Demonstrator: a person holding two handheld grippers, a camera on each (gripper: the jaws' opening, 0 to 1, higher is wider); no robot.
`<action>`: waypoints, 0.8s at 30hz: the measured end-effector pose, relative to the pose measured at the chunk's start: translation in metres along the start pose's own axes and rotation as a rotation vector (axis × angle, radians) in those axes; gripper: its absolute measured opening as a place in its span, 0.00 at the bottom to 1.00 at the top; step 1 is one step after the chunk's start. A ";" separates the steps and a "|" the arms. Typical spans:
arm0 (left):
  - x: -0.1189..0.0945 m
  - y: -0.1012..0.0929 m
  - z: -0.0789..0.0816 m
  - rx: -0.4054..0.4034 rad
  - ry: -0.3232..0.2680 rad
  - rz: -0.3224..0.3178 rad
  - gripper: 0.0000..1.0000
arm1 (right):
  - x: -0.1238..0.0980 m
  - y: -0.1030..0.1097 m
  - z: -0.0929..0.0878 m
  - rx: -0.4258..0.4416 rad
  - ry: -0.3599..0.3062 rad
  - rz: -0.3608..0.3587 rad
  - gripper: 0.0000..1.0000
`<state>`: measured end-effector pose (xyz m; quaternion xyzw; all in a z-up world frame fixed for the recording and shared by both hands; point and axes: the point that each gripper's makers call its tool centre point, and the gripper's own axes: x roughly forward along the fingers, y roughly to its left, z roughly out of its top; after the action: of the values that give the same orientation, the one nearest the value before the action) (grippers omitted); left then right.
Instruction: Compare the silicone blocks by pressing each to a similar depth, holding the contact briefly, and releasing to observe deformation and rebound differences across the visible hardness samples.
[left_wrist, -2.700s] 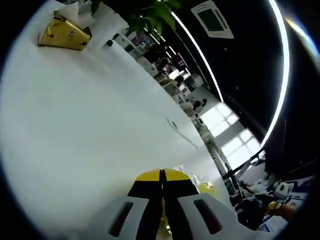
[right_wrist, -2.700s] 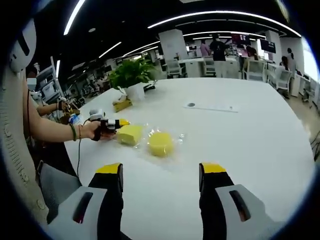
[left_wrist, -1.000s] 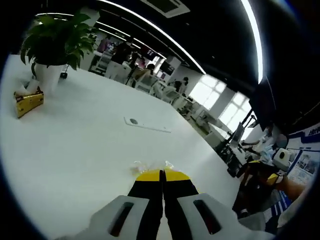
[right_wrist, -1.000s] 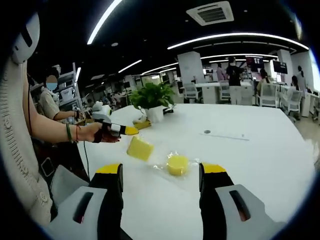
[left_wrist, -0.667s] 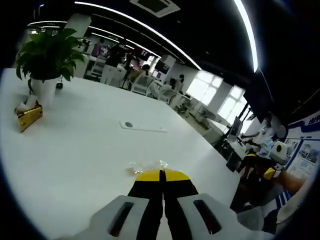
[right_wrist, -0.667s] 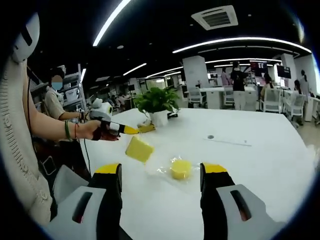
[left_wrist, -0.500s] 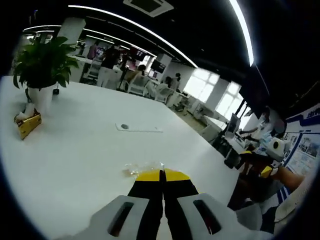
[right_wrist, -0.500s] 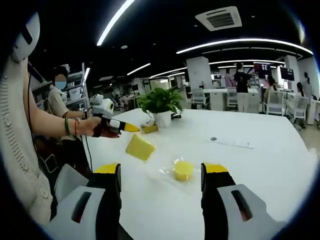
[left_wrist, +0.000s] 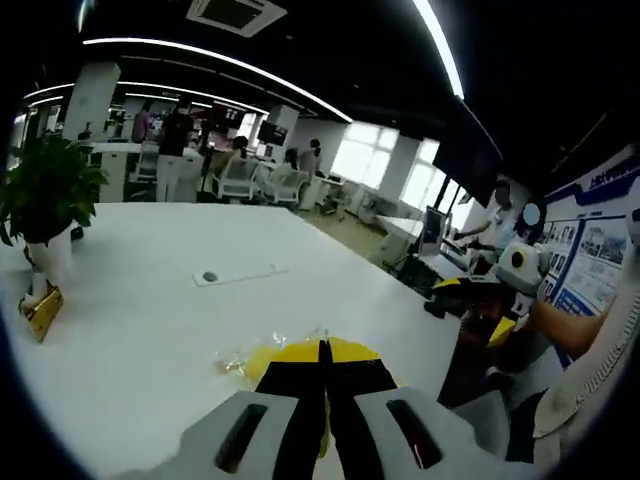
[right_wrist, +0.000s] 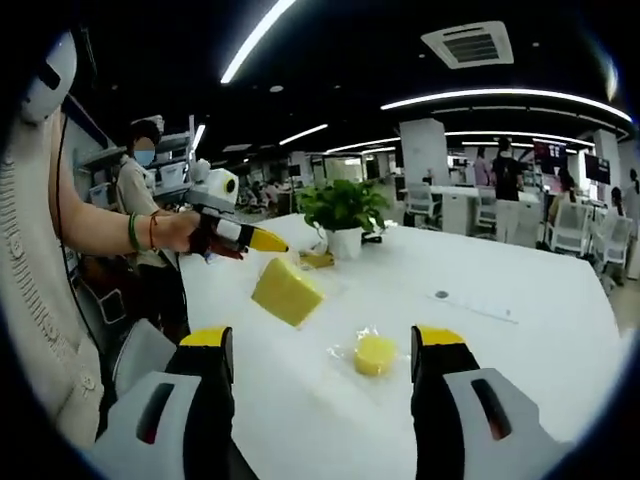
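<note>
On a white table (left_wrist: 150, 330) in an open office, the left gripper (left_wrist: 323, 350) is seen pressed shut with a wrapped yellow block (left_wrist: 262, 358) just beyond its tips, while the right gripper (right_wrist: 322, 342) is held wide, a round yellow block (right_wrist: 375, 354) lying between its jaws and a square yellow block (right_wrist: 287, 291) hanging in plastic beneath the other gripper, ahead to the left.

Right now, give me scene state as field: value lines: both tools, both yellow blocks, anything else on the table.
left tool: jaws shut, raised above the table, a square yellow block hanging from its tip
square yellow block: in the air, tilted, off the table
round yellow block: on the white table, on clear wrap
right tool: jaws open, holding nothing, apart from both blocks
potted plant: at the table's far side, upright
small yellow box: beside the plant pot
</note>
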<state>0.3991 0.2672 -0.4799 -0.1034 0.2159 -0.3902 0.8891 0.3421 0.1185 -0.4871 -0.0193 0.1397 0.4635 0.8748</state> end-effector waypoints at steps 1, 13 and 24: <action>0.000 -0.005 0.003 0.009 0.000 -0.009 0.00 | 0.002 0.001 0.002 -0.004 0.001 0.006 0.70; 0.003 -0.034 0.007 0.094 0.039 -0.070 0.00 | 0.032 0.020 0.020 -0.134 0.071 0.162 0.69; 0.008 -0.055 0.005 0.144 0.075 -0.140 0.00 | 0.067 0.030 0.019 -0.221 0.167 0.291 0.68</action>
<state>0.3700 0.2243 -0.4588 -0.0395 0.2126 -0.4693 0.8562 0.3570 0.1928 -0.4839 -0.1333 0.1613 0.5942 0.7766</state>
